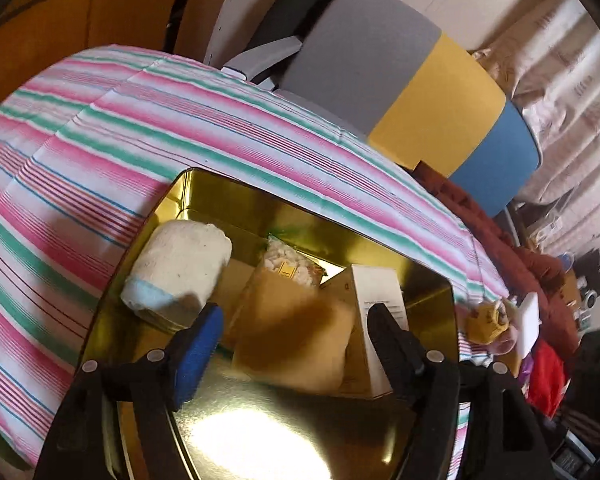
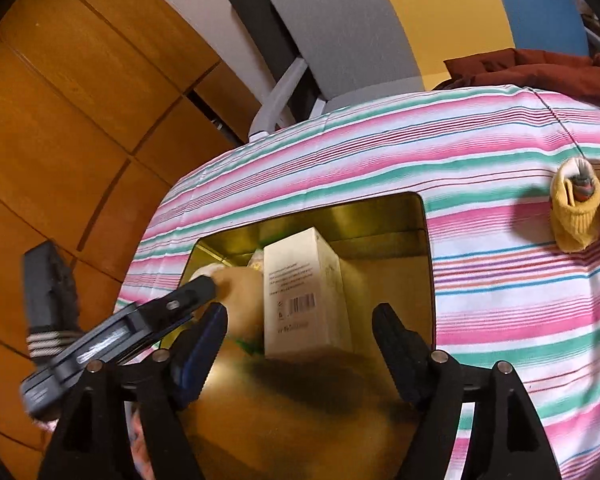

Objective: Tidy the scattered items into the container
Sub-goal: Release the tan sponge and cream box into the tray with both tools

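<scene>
Open left claw (image 1: 296,320) above gold tin (image 1: 428,276), white box (image 1: 376,292) inside

Tin (image 1: 188,184) on the striped cloth (image 1: 100,128), rolled towel (image 1: 180,268) inside at left, snack bag (image 1: 288,260) behind the pouch (image 1: 296,340), box (image 1: 376,292) at right, sock (image 2: 576,216) on cloth right of tin

White box (image 2: 300,292) upright inside gold tin (image 2: 416,216)
</scene>
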The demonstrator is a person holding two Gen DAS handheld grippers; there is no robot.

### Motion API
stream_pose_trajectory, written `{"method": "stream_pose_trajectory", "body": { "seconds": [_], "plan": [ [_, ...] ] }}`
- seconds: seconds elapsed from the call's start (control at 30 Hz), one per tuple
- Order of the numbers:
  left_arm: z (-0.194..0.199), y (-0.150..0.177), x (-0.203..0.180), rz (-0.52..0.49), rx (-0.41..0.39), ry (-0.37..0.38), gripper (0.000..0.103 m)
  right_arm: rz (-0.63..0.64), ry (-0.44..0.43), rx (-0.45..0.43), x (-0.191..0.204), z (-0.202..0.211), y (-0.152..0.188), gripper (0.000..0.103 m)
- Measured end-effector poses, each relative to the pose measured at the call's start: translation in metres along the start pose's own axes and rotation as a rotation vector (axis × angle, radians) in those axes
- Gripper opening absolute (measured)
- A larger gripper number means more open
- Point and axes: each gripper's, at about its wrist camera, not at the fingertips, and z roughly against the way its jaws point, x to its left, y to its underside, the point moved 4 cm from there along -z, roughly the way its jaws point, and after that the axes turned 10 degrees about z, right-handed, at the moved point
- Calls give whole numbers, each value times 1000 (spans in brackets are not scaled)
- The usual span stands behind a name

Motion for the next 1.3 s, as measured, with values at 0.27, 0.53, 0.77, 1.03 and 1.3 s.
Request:
{"method": "stream_pose_trajectory", "body": {
  "seconds": [0.27, 0.53, 0.77, 1.03, 1.3],
  "plan": [
    [13, 9, -1, 38, -39, 12, 76, 2, -9, -16, -8, 19, 9, 76],
    [28, 41, -21, 13, -57, 61, 76, 22, -1, -44, -19, 43, 13, 76],
    [31, 70, -49, -16, -34, 102, 76, 15, 24, -77, -39, 70, 15, 76],
    [38, 105, -83, -114, -3, 135, 76, 70, 110, -82, -70, 102, 23, 77],
    [28, 143, -126, -206, 73, 169, 76, 72, 254, -55, -143, 142, 38, 77]
  ]
}}
